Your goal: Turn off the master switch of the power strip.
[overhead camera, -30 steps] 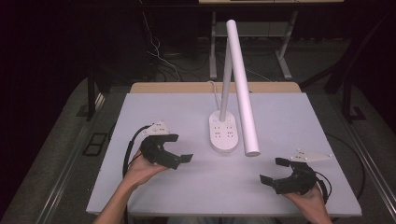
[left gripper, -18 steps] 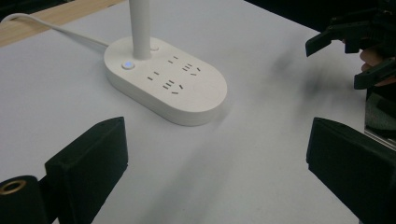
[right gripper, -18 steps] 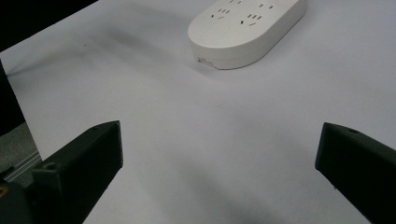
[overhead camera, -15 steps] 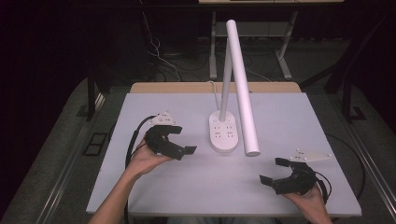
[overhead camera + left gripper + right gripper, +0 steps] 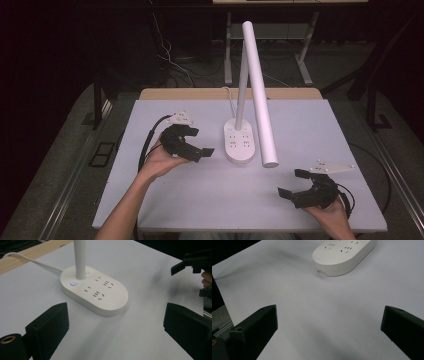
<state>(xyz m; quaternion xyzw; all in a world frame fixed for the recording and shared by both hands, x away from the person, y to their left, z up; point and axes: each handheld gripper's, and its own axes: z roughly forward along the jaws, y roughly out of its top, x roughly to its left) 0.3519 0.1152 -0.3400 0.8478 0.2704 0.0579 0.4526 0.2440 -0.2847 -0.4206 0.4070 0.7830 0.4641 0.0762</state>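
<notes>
White table [image 5: 210,200]: lamp base [image 5: 239,145] just beyond left gripper's [image 5: 197,145] spread jaws.

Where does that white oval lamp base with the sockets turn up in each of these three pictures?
High view: the lamp base sits at the table's middle, right of the left tongs.
Left gripper view: upper centre, ahead between the black jaws, its small lit button beside the post.
Right gripper view: only its end shows, at the top edge right of centre.
Shared landmark: the socket slots on top of the base.
</notes>
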